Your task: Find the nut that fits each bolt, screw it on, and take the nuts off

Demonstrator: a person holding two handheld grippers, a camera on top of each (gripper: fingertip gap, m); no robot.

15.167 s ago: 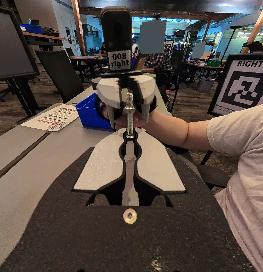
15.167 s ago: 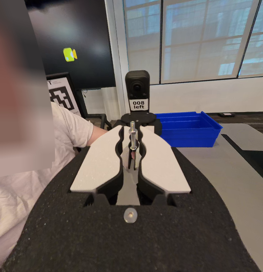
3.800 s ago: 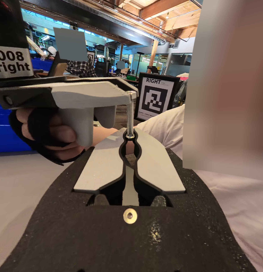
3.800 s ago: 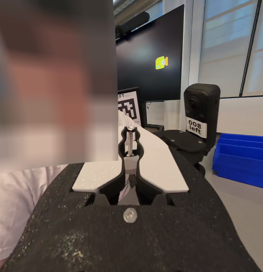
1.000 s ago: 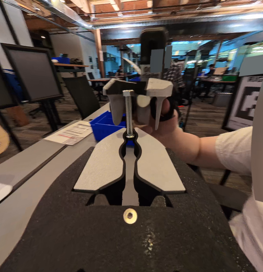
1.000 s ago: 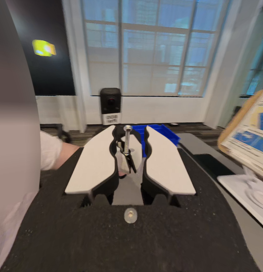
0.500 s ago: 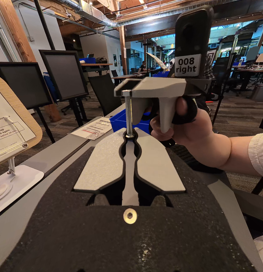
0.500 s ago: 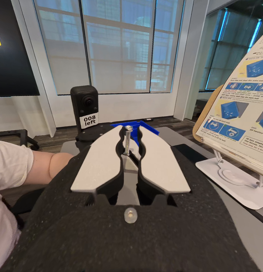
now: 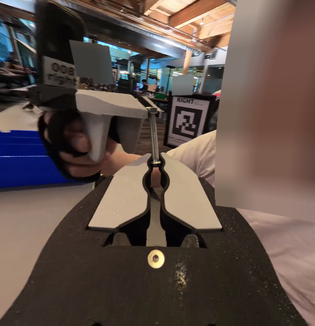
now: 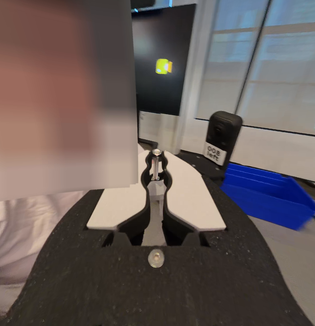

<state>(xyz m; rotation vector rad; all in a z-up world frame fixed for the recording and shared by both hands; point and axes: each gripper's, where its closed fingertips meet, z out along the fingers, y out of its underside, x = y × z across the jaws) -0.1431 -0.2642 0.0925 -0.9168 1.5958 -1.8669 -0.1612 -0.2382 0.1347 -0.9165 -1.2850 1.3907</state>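
Observation:
A silver bolt [image 9: 154, 135] stands upright between my two grippers, above the table. My left gripper [image 9: 155, 157] is shut on the bolt's lower head end. My right gripper [image 9: 152, 111] comes in from the left and is shut on a hex nut [image 9: 153, 110] at the bolt's upper threaded tip. In the right wrist view, my right gripper [image 10: 156, 153] pinches the nut [image 10: 156, 152]. The bolt's shaft [image 10: 155, 165] runs from it to the left gripper's fingertips [image 10: 156, 189]. A gloved hand [image 9: 70, 151] holds the right gripper.
A blue bin [image 9: 21, 158] sits on the grey table [image 9: 30, 220] behind the right gripper and also shows in the right wrist view [image 10: 267, 194]. A framed marker sign [image 9: 186, 121] stands behind. The person's white shirt [image 9: 192, 155] is close on the right. The tips of one gripper are about 5 cm away from the tips of the other.
Both grippers have swung round the bolt's axis toward the person since half a second ago. One second ago the right gripper's fingers stood wider apart; now they are shut on the nut.

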